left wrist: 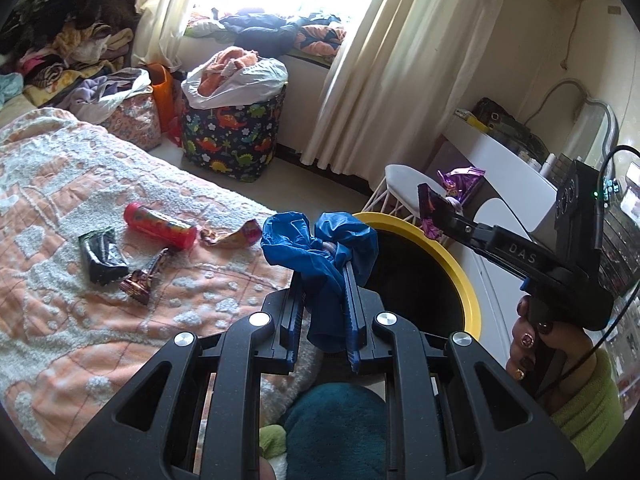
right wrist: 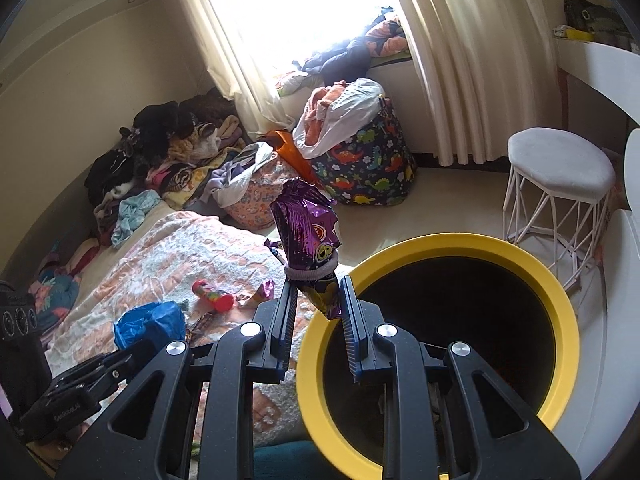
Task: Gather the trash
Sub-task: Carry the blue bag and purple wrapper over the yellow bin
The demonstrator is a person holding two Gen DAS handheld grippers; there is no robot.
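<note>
Right wrist: purple wrapper point(right wrist: 306, 236) over bin point(right wrist: 560, 308)

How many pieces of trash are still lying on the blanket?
4: a red tube, a black packet left of it, a brown wrapper below the tube, and a crumpled wrapper to its right. More may hide behind the tools.

Two tools point(left wrist: 323, 280) point(right wrist: 318, 300), one yellow-rimmed bin point(right wrist: 560, 292), one white stool point(right wrist: 560, 168), one red tube point(left wrist: 160, 226), one dinosaur-print basket point(left wrist: 232, 140)

the left gripper point(left wrist: 326, 264) is clamped tight, angled downward. the right gripper point(right wrist: 318, 296) beside it is pinched too, a hand point(left wrist: 536, 344) gripping its handle.
</note>
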